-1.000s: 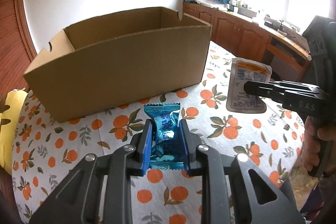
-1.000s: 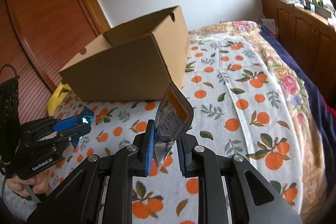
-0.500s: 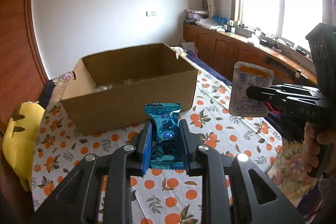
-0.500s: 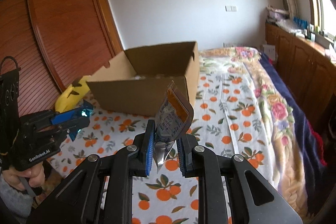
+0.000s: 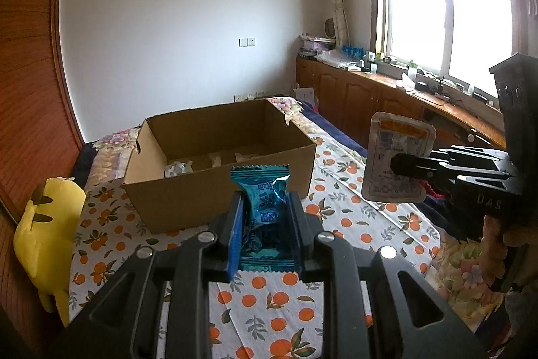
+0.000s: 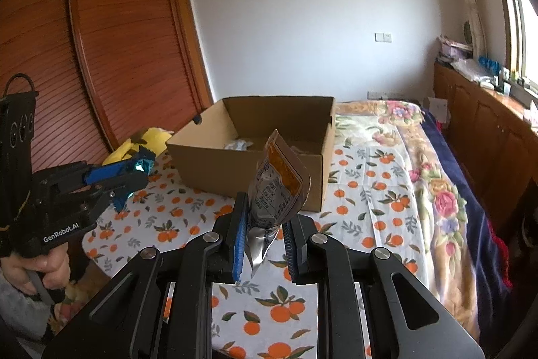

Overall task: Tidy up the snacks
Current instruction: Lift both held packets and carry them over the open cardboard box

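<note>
Left gripper (image 5: 265,224) clamps crinkly blue foil candy wrapper (image 5: 264,204) mid-body; right gripper (image 6: 264,234) pinches limp grey-orange sachet (image 6: 277,190) low. Both light, slippery.

daylight from window (image 5: 444,5) at right, overexposed, panes blown white. room evenly bright, shadows soft. strong fisheye bending, dark vignette at corners. white wall (image 6: 302,5) clean, focus sharp, no motion blur.
</note>
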The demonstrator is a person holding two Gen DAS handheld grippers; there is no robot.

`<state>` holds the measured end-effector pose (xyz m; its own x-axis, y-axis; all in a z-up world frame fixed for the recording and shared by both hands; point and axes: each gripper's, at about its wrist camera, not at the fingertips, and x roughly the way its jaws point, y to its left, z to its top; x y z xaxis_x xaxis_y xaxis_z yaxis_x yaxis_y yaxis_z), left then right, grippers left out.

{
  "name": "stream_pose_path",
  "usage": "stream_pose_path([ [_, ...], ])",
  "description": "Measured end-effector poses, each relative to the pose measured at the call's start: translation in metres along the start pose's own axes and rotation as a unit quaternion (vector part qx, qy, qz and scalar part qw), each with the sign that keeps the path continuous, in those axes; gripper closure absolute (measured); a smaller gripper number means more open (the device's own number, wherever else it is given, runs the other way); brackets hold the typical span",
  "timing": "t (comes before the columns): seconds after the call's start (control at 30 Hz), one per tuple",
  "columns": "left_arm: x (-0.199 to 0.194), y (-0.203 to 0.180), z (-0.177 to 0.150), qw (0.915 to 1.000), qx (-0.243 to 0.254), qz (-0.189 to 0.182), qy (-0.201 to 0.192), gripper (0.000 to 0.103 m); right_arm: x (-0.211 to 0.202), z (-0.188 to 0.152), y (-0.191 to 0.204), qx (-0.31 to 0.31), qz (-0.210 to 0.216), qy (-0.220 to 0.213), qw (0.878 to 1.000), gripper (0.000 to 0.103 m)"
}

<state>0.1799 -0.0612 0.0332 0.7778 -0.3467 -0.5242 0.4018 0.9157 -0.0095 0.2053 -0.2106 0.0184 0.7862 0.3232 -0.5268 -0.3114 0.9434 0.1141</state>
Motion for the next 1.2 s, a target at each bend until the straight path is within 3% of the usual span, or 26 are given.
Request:
stream_pose_path([
  [0.47, 0.02, 0.009, 0.018, 0.9999, 0.001, 0.005, -0.016, 0.081, 0.02, 0.017, 0.01, -0.027, 0.007, -0.005, 1.0, 0.085],
  [1.2, 0.133, 0.074, 0.038, 0.9989, -0.012, 0.037, 0.025, 0.08, 0.127, 0.055, -0.006, -0.056, 0.022, 0.022, 0.998, 0.085],
])
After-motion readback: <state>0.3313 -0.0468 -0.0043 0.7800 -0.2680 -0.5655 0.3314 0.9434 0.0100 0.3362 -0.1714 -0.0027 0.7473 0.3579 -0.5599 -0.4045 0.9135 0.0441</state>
